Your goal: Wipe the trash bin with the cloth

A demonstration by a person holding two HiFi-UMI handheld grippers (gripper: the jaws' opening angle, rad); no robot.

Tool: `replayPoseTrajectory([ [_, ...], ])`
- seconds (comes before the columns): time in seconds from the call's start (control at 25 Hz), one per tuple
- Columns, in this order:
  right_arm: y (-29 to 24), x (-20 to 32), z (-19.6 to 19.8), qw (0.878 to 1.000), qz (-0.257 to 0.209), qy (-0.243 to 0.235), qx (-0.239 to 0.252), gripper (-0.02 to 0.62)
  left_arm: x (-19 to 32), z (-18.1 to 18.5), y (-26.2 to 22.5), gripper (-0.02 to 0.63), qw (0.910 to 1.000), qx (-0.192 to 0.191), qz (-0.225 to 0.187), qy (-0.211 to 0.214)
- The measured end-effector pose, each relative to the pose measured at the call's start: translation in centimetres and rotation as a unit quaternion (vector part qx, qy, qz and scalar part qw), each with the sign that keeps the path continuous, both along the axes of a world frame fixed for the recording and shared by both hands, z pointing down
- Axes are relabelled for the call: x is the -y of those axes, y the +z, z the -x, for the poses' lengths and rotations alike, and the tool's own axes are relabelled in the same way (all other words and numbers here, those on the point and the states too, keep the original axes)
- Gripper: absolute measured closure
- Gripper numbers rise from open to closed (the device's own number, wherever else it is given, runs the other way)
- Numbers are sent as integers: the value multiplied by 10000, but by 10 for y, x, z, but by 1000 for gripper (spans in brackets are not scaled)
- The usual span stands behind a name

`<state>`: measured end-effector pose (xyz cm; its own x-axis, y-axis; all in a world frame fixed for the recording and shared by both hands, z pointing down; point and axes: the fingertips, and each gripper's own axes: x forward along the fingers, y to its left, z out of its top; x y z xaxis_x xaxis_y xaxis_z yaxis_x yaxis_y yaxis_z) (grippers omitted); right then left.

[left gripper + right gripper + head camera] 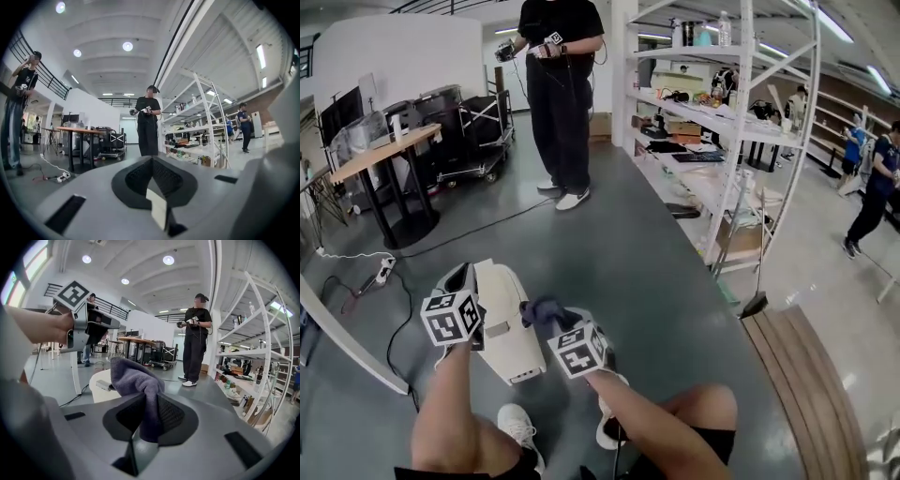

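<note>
The white trash bin (pixel 514 328) sits on the grey floor (pixel 675 281) near the person's feet, between the two grippers. The right gripper (pixel 149 401) has its fingers clamped on a purple cloth (pixel 136 378), which bunches at the bin's right edge. The left gripper (pixel 152 161), at the bin's left side, has its fingers pressed together with nothing between them.

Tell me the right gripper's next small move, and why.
Probably ease the right gripper down and forward until the purple cloth presses on the white trash bin. Its fingers are shut on the cloth, which in the right gripper view seems to sit just above the bin rather than on it, so wiping likely cannot start yet.
</note>
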<state>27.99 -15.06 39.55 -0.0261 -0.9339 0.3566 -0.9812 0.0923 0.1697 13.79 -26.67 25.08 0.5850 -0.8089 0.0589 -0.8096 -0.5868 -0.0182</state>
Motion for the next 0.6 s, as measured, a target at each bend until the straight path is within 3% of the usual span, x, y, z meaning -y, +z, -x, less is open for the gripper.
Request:
replayPoseTrajectory([
  [0.12, -18, 9, -12, 9999, -52, 28, 128, 526, -18, -32, -6, 606, 9981, -292, 524, 151],
  [0.28, -37, 25, -24, 9981, -18, -16, 622, 526, -39, -59, -5, 606, 9971, 42, 658, 389],
  [0.36, -45, 36, -32, 9957, 44, -89, 921, 526, -43, -71, -1, 606, 9957, 14, 790, 474],
  [0.6, -43, 83, -31, 9715, 389, -572, 2267, 526, -29, -89, 28, 606, 9889, 420, 1330, 518],
])
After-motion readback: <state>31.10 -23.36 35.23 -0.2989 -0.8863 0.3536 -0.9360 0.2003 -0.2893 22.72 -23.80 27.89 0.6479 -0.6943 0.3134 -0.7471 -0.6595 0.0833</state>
